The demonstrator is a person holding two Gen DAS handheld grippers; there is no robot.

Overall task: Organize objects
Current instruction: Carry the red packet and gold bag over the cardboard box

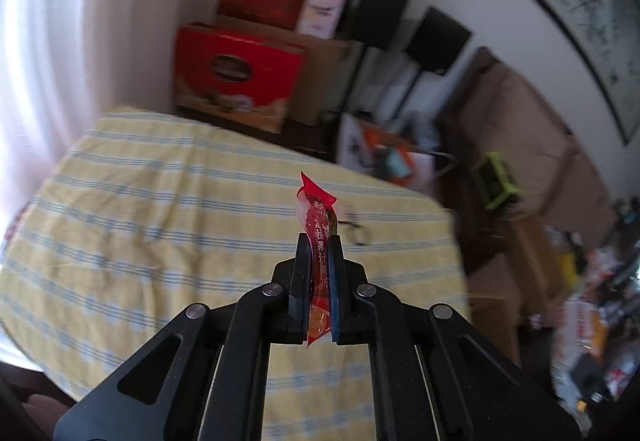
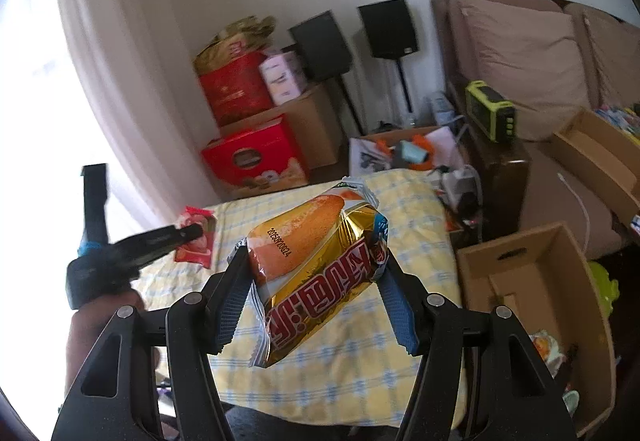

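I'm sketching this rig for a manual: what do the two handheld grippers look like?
Both are matte black, speckled plastic with slotted cut-outs, linkage arms and round silver pivot pins. The left gripper has flat, narrow black fingers, one with a blue pad. The right gripper has fingers faced with ribbed blue pads. Seen from the right wrist camera, the left one's body carries a blue band. No cables or sleeves show.

Two snack packets are held above the desk — one red sachet (image 1: 318, 237) and one golden cake packet (image 2: 316, 273). Past the desk's far edge stand two red cartons (image 2: 256, 161), one pink box (image 2: 282, 77) and two black speakers (image 2: 388, 27) — plus two open cardboard boxes (image 2: 536, 281) at its right.
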